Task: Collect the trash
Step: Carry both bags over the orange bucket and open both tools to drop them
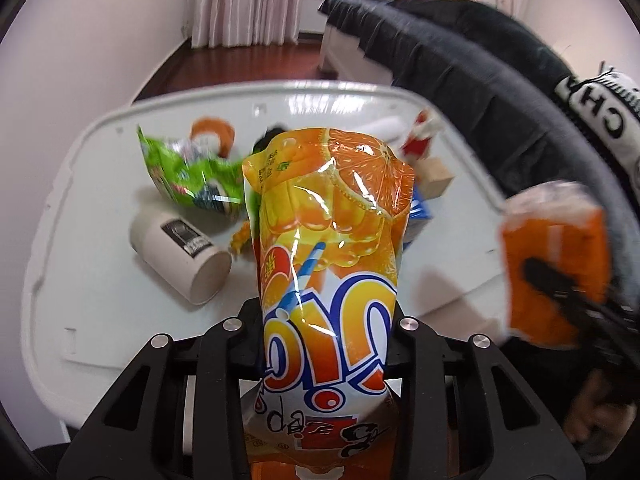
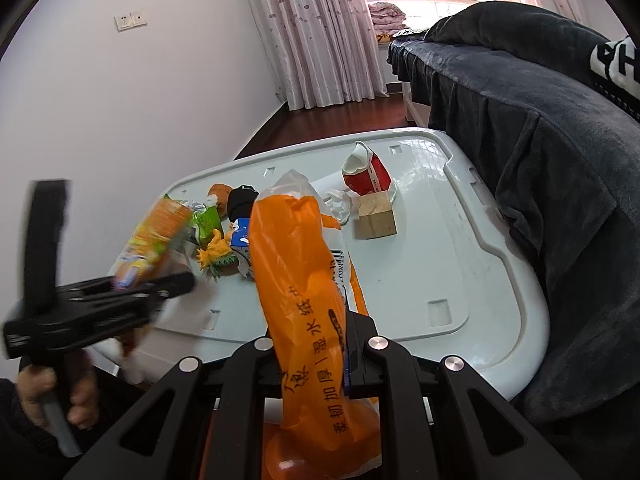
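My left gripper [image 1: 326, 344] is shut on an orange juice pouch [image 1: 328, 216] with orange-slice print, held upright above the white table [image 1: 80, 288]. It also shows blurred in the right wrist view [image 2: 152, 236]. My right gripper [image 2: 316, 344] is shut on an orange tissue pack [image 2: 300, 280] with black characters; it appears blurred in the left wrist view [image 1: 556, 264]. On the table lie a green snack bag [image 1: 184, 172], a white paper cup [image 1: 180, 256] on its side, a blue-white carton [image 2: 240, 244] and a crushed red-white cup [image 2: 366, 172].
A wooden block [image 2: 376, 216] and a crumpled white plastic wrapper [image 2: 340, 204] lie near the red cup. A black object [image 2: 240, 200] and a yellow toy [image 2: 214, 254] sit mid-table. A dark blanket-covered bed [image 2: 540, 140] borders the table's right side. Curtains [image 2: 316, 32] hang behind.
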A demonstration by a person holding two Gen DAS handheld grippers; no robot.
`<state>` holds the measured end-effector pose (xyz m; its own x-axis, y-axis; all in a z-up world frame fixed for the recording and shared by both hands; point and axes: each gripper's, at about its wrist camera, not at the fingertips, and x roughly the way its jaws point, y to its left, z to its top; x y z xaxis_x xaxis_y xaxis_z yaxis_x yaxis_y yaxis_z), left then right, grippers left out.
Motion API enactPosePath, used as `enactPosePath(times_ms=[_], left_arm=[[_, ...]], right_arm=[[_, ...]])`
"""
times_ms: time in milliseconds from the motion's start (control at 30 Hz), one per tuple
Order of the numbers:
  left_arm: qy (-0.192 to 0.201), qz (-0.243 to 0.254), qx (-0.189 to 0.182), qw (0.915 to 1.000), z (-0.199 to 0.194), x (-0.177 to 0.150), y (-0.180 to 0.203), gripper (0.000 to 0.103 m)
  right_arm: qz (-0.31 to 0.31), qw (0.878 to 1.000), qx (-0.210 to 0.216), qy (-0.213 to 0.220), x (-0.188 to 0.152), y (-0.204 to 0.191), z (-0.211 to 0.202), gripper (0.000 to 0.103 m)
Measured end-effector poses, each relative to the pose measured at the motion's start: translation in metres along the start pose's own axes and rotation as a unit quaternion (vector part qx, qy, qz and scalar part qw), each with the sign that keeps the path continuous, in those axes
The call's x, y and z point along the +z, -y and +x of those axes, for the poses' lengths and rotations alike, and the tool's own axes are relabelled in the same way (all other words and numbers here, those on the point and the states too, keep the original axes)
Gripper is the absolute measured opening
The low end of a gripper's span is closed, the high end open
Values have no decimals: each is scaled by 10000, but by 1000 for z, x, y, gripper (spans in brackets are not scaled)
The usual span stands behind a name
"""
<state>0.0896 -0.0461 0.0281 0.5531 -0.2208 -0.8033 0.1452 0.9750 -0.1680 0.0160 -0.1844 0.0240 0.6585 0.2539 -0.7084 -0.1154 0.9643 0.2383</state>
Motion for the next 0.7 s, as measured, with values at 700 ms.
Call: enactPosePath(times_ms=[700], left_arm=[[-313,357,-105,9988,-81,-122,29,35]], right_arm=[[-406,9909,1020,-783,-62,-59,-79,13]])
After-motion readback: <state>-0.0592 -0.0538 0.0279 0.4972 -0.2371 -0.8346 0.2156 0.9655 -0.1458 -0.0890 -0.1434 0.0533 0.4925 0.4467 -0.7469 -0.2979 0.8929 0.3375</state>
